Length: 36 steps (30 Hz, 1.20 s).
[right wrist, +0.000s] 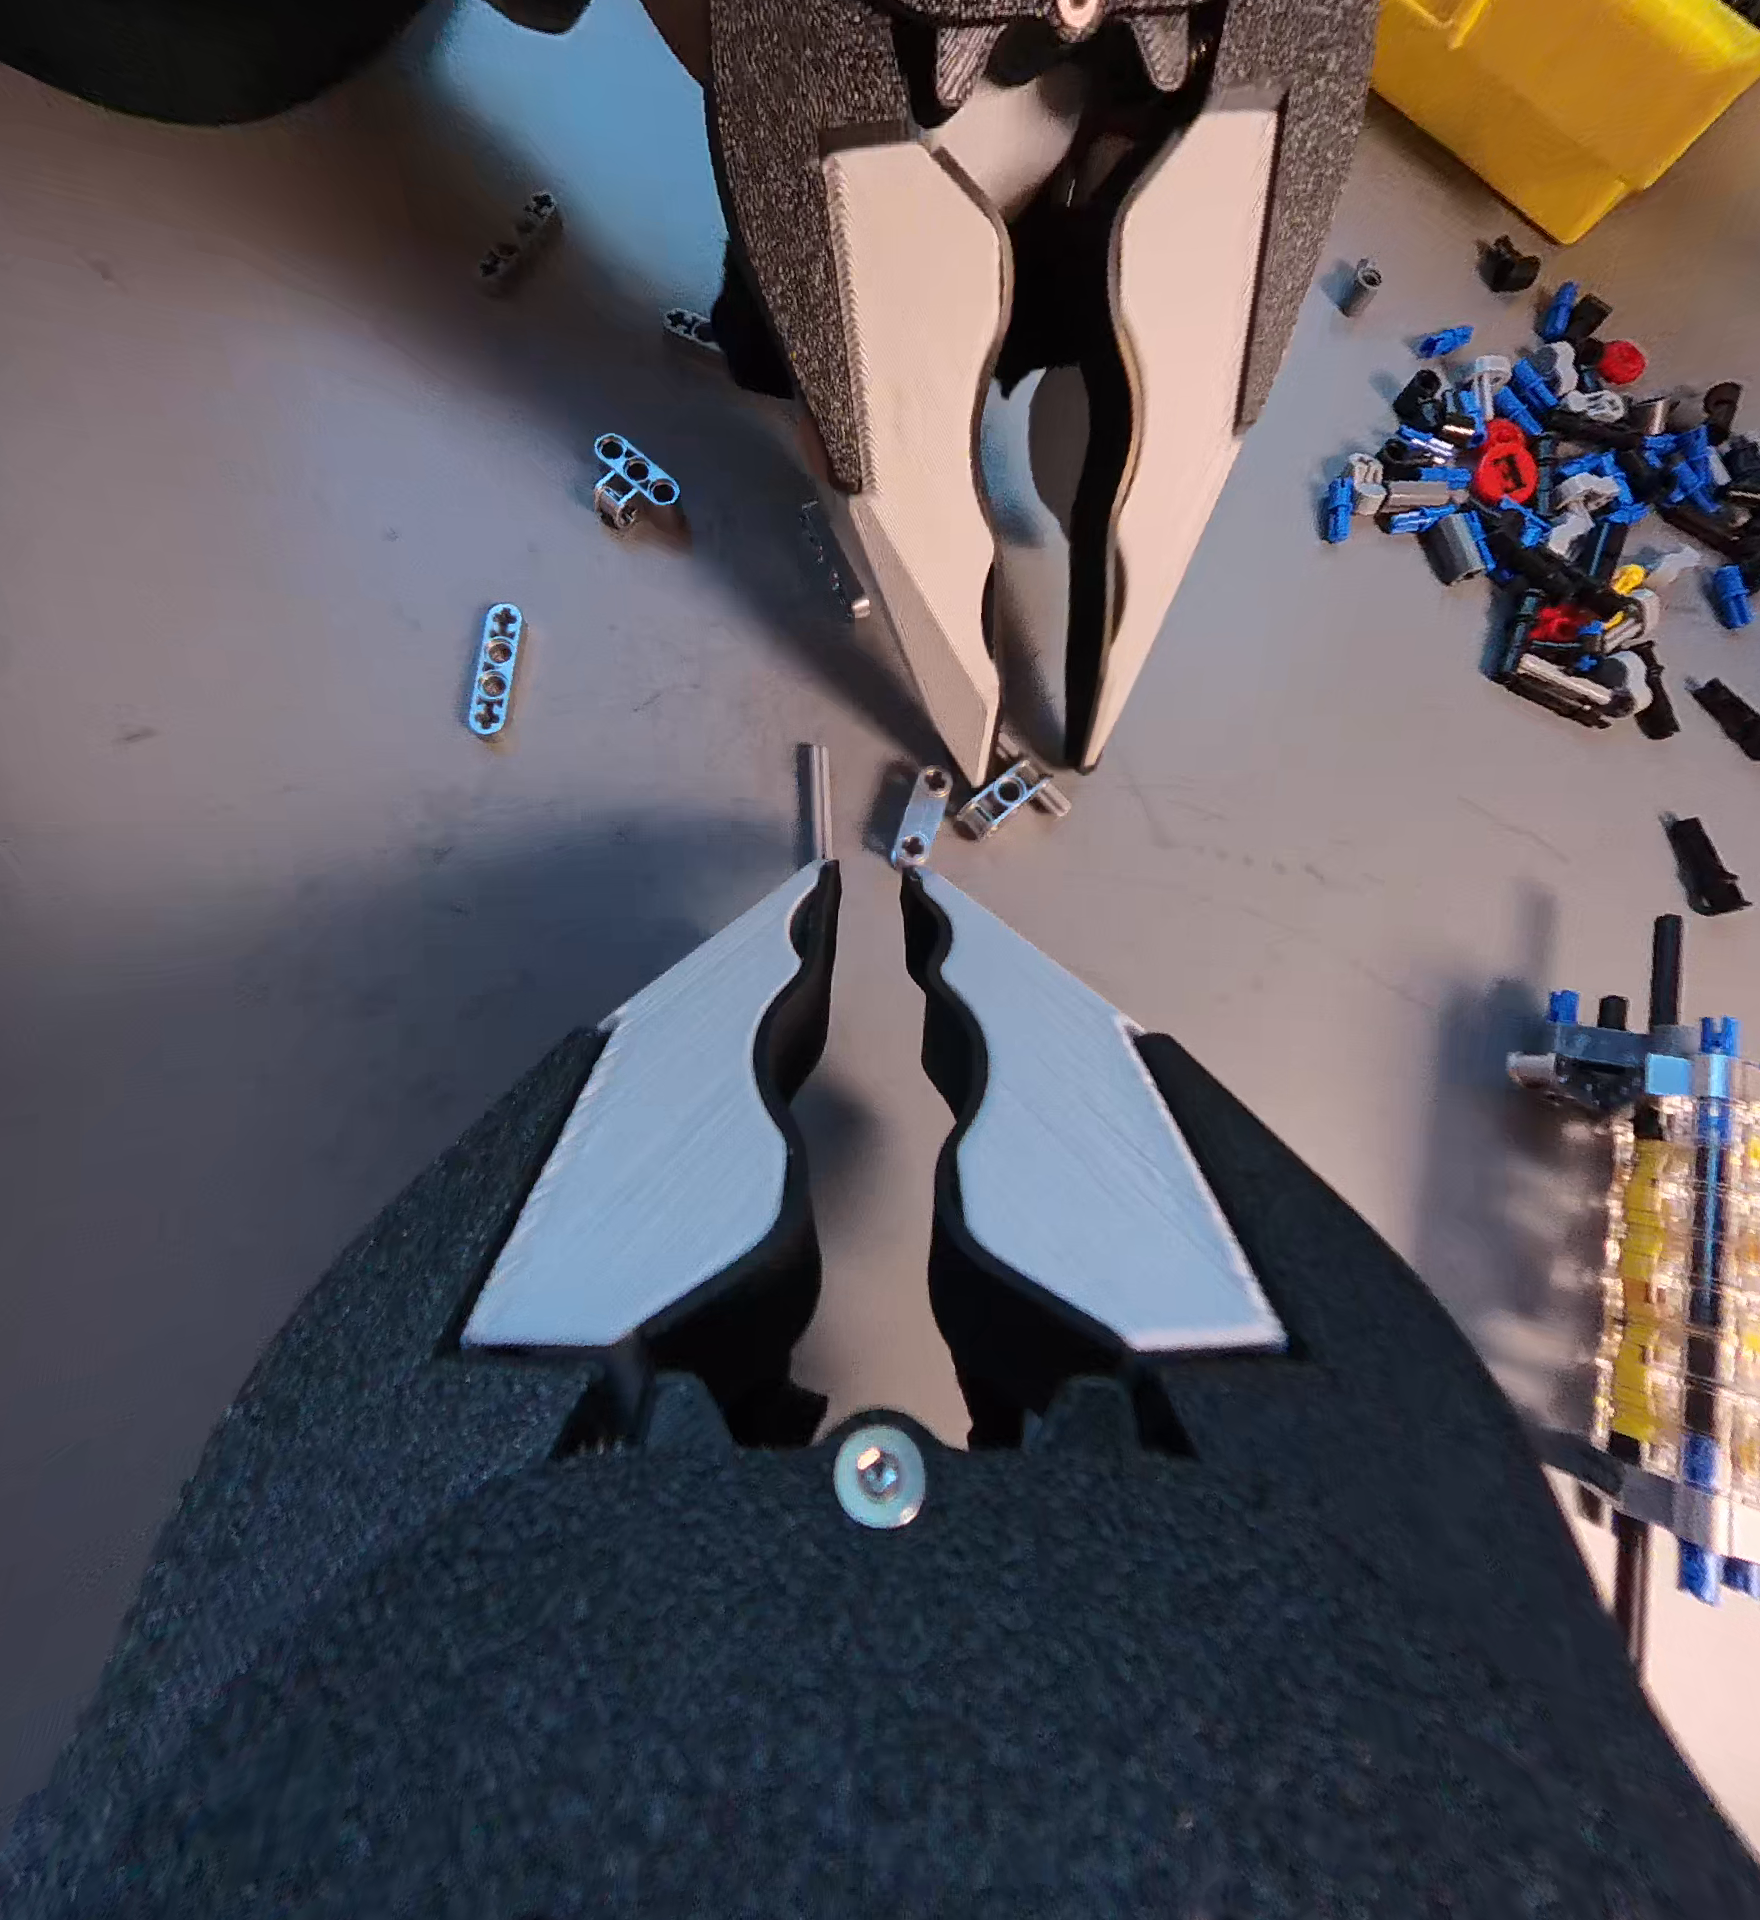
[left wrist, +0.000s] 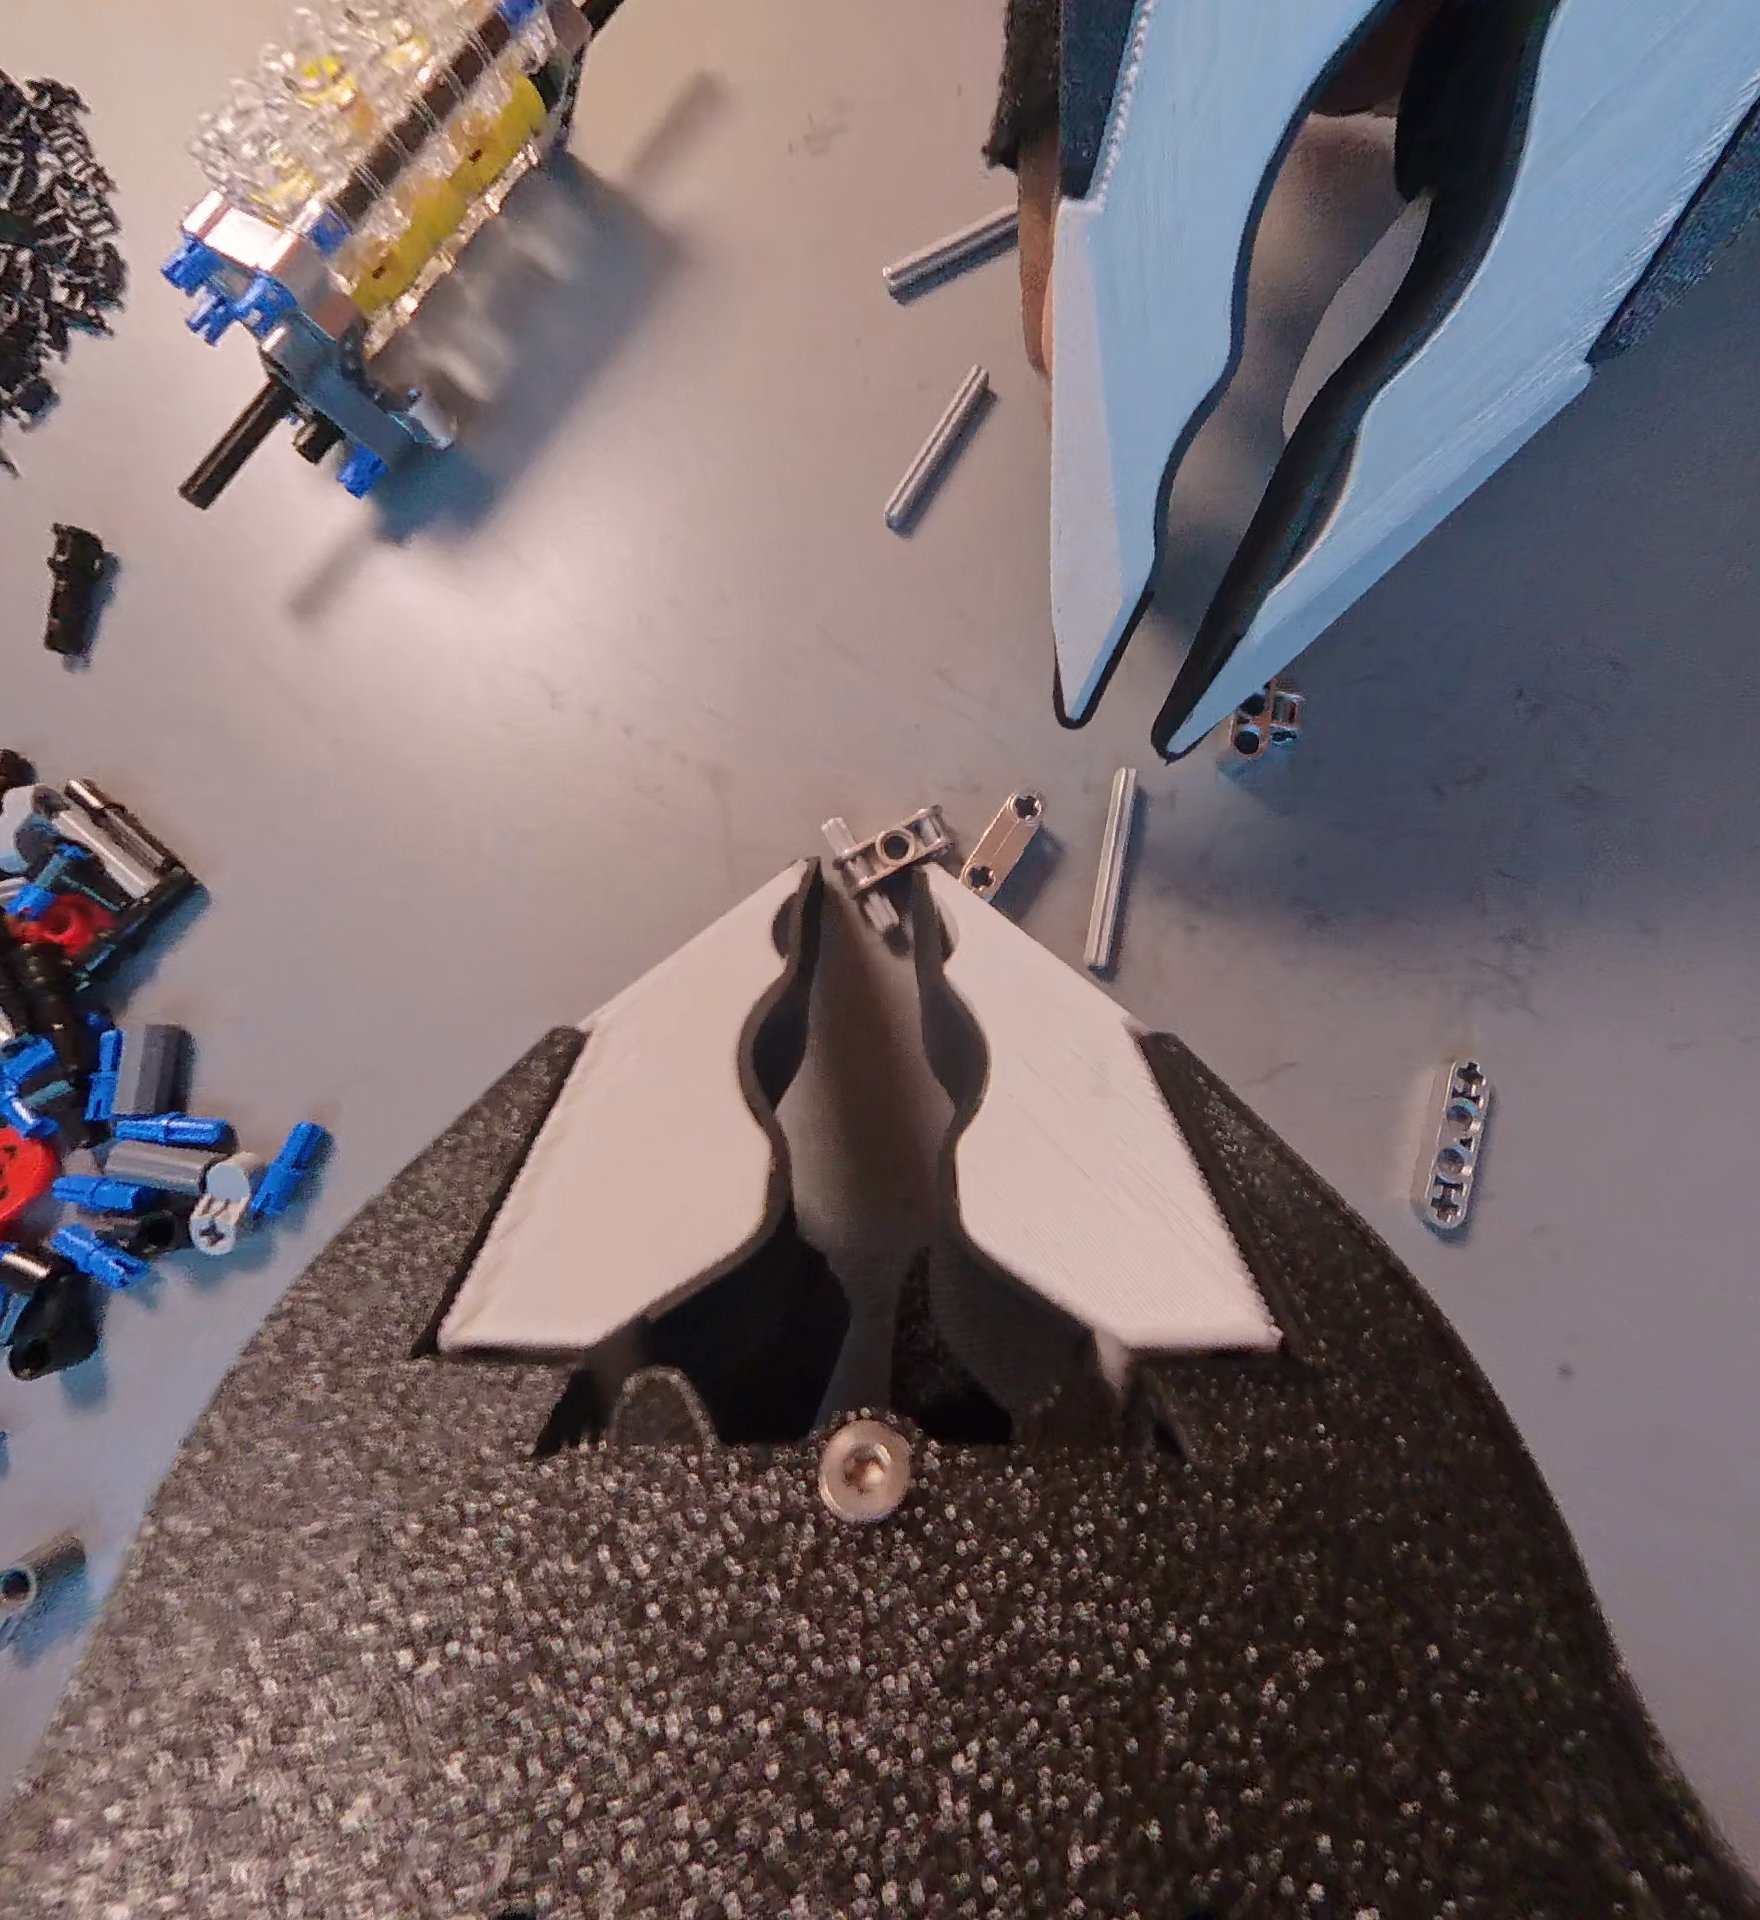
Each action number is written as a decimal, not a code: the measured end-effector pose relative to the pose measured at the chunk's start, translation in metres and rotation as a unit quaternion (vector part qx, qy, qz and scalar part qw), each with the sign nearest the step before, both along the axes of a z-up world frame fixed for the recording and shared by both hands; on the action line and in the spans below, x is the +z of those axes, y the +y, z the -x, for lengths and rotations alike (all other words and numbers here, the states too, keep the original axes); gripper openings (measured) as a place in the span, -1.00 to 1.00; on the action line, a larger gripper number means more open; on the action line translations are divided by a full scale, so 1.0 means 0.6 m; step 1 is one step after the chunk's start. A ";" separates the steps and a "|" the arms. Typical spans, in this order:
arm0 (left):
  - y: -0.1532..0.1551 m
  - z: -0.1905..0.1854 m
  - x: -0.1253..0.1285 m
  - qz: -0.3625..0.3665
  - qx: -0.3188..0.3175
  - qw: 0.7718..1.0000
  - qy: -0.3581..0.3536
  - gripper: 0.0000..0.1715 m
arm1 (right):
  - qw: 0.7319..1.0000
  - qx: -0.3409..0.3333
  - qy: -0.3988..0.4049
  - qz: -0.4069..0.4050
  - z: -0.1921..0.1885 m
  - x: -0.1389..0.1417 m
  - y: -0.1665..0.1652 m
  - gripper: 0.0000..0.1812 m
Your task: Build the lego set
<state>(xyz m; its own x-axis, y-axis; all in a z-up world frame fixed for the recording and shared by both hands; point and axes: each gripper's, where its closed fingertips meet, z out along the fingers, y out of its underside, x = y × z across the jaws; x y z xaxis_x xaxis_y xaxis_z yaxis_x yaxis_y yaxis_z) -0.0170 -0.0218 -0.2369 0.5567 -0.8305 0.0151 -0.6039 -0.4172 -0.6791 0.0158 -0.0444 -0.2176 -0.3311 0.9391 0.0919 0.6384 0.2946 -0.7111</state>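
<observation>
My left gripper [left wrist: 874, 868] is slightly open, its tips on either side of a small grey cross-shaped connector [left wrist: 891, 852] on the grey table. Whether it grips the connector is unclear. The connector's pin runs back between the fingers. In the right wrist view the left gripper [right wrist: 1037, 767] comes down from the top with the connector [right wrist: 1011, 800] at its tips. My right gripper [right wrist: 868, 878] is slightly open and empty. A grey axle [right wrist: 814, 800] lies by its left tip and a thin two-hole beam [right wrist: 920, 816] by its right tip. The right gripper [left wrist: 1125, 732] also shows in the left wrist view.
A built model of clear, yellow and blue parts [left wrist: 367, 260] stands at the back left. A pile of blue, black and red parts [left wrist: 24, 1143] lies left, a pile of black pieces [left wrist: 3, 208] behind it. Loose axles [left wrist: 943, 447] and thin beams [left wrist: 1452, 1143] lie about. A yellow bin [right wrist: 1582, 104] stands far right. Some 5 cm of space lies between my two pairs of fingers.
</observation>
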 end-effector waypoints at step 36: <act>-0.082 -0.028 0.121 -0.062 -0.057 0.979 -0.184 -0.97 | 0.987 0.037 0.151 0.042 0.022 0.092 -0.033 -0.97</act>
<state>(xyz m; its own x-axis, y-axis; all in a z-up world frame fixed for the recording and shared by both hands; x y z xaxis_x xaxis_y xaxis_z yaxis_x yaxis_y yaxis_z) -0.0003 -0.0712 -0.1640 0.4361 -0.8951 0.0930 -0.3462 -0.2622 -0.9008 0.0027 -0.0643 -0.1627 -0.3686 0.9219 0.1197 0.3723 0.2644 -0.8897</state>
